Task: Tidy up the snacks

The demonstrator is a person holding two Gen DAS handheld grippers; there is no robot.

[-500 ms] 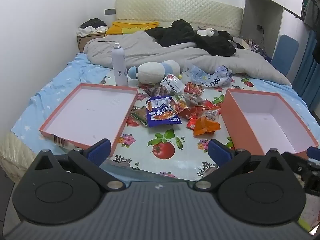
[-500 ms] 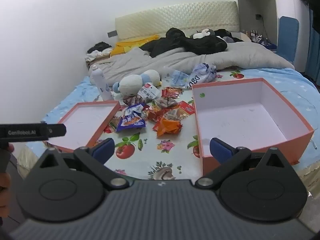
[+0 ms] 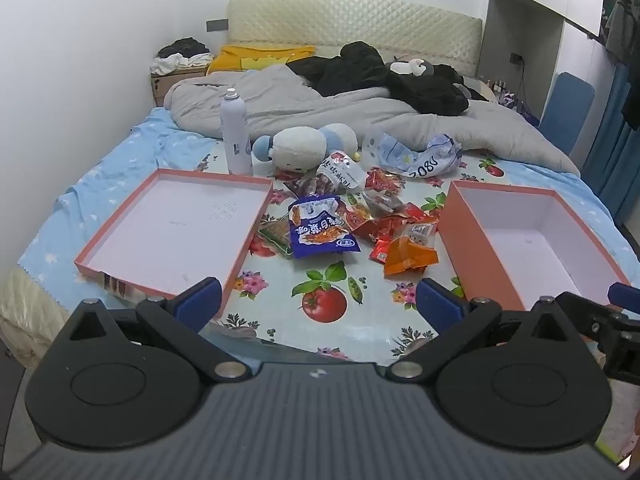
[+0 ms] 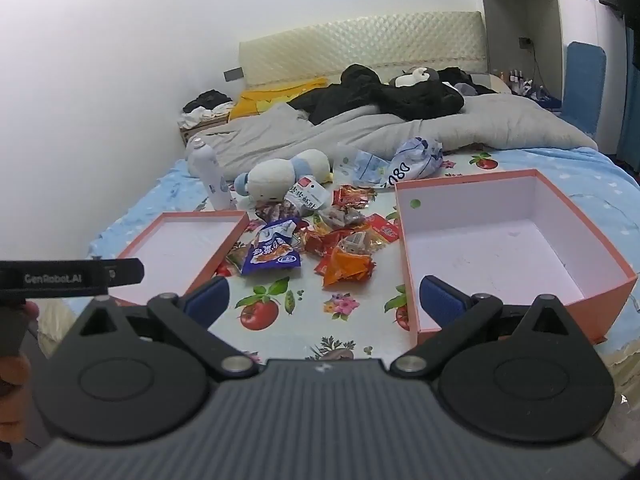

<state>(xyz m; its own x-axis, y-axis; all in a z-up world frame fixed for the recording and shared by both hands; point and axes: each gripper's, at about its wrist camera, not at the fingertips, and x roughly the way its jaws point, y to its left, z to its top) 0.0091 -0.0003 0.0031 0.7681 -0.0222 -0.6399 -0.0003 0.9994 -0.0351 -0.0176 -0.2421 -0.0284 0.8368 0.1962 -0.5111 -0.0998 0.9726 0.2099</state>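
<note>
1. Nothing much moved since the earlier frame: both views match, snack pile and boxes in the same spots.
2. Left gripper (image 3: 318, 304) released, jaws wide apart, nothing between them, hovering at the bottom of the frame over the near edge of the bed.
3. Right gripper (image 4: 324, 300) also released and empty; its tip pokes into the lower right of the left view.
4. Snack pile (image 3: 352, 216) sits mid-frame on the fruit-print cloth (image 3: 324, 304), between the two boxes: blue packet (image 3: 318, 230) in front, orange packet (image 3: 408, 254) at its right, red ones behind.
5. Shallow tray (image 3: 176, 228) at left and deep box (image 4: 520, 240) at right both hold nothing, so sorting looks not yet begun; every packet is left to do.
6. Around: spray bottle (image 3: 235, 132) and plush toy (image 3: 304, 146) just behind the pile, crumpled plastic bag (image 3: 420, 154) upper right of it, grey quilt (image 3: 360, 112) further back.
7. Packets overlap, so picking one cleanly could drag its neighbours.
</note>
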